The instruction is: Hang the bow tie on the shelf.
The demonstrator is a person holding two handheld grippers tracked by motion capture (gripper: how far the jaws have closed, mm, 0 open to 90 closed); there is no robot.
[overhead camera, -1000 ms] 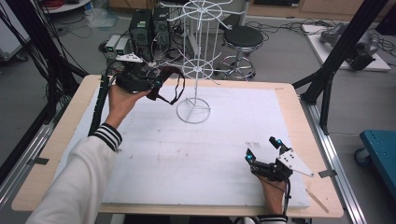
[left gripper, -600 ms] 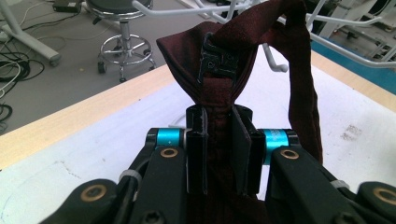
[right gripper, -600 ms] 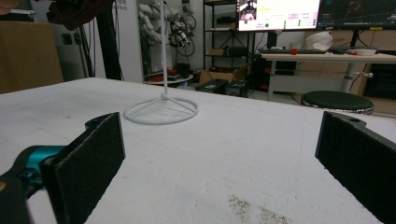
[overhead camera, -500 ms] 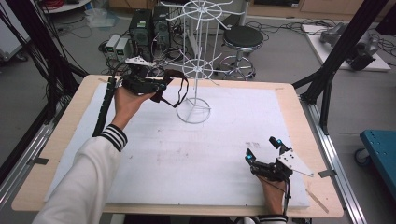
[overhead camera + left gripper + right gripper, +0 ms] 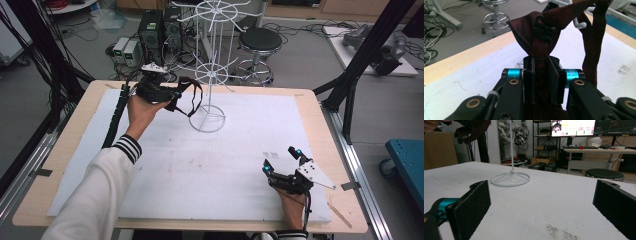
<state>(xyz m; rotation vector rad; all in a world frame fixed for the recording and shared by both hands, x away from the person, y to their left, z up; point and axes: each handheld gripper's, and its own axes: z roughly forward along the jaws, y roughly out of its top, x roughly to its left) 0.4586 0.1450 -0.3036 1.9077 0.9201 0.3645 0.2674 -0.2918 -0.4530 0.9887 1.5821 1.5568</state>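
Observation:
A dark red bow tie (image 5: 541, 30) with a black clasp (image 5: 543, 33) and a hanging strap (image 5: 192, 100) is pinched in my left gripper (image 5: 175, 94), held up above the table beside the white wire rack (image 5: 212, 75). In the left gripper view the jaws press on the tie's middle, and a white hook of the rack (image 5: 580, 23) shows just behind the strap. My right gripper (image 5: 281, 160) rests low on the white mat near the front right, jaws wide apart with nothing between them. The rack's ring base (image 5: 510, 179) stands ahead of it.
A white foam mat (image 5: 200, 160) covers the wooden table (image 5: 60, 165). Black frame posts (image 5: 360, 65) stand at the right and left edges. A stool (image 5: 260, 42) and computer boxes (image 5: 152, 32) sit on the floor beyond the table.
My left gripper has carried the bow tie rightward, closer to the rack. The right gripper has stayed still.

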